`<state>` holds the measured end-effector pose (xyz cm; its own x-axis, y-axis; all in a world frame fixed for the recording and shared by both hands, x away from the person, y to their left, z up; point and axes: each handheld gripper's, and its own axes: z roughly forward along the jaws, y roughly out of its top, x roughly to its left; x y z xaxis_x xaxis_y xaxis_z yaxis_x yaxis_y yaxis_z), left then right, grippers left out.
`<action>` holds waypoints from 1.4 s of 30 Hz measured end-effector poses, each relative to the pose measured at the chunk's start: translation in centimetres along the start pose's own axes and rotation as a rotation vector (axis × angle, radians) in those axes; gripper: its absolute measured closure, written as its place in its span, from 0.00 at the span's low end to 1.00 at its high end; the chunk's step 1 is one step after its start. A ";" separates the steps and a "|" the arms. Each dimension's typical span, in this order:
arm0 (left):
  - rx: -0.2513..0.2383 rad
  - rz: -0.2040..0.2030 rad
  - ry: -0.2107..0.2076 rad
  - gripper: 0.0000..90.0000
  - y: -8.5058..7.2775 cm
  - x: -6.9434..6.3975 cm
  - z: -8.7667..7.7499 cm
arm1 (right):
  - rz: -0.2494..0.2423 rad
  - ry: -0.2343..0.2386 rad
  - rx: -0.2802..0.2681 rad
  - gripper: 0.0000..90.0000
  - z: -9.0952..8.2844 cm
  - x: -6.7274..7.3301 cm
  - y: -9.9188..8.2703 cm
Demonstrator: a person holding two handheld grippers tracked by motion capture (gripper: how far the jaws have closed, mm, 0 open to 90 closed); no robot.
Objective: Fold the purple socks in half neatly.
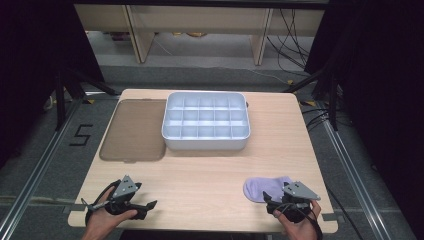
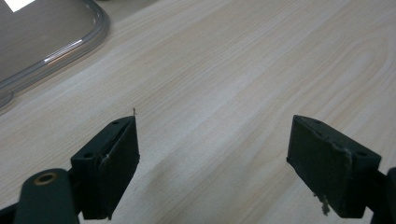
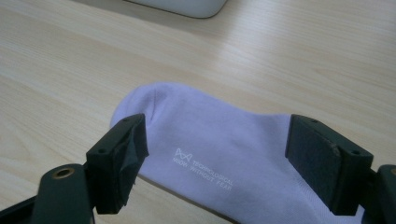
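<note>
A lilac sock [image 1: 264,187] [image 3: 224,149] lies flat near the table's front right corner, white lettering on its sole. My right gripper [image 1: 274,203] [image 3: 217,158] hovers just over it, jaws open and straddling the sock's width without pressing on it. At the front left, my left gripper [image 1: 148,206] [image 2: 212,161] is open over bare wood, pointing right, nothing between its jaws. A white compartment tray [image 1: 205,143] stands at the middle back, its cells empty.
A translucent brownish lid [image 1: 134,131] [image 2: 46,37] lies flat left of the tray. The tray's rounded corner [image 3: 187,7] shows ahead of the sock. Dark curtains and tripod legs flank the table; cables lie on the floor at the right.
</note>
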<state>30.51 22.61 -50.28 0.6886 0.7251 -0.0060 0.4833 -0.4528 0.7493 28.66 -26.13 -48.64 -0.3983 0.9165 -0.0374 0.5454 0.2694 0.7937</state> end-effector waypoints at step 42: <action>-0.015 0.032 0.000 0.17 0.0 0.3 -0.4 | -0.204 0.102 0.201 1.00 4.5 1.7 2.4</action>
<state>30.46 23.01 -50.07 0.7037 0.7103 0.0182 0.4529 -0.4681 0.7588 32.60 -22.65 -49.55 -0.5814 0.8055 -0.1144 0.5772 0.5075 0.6397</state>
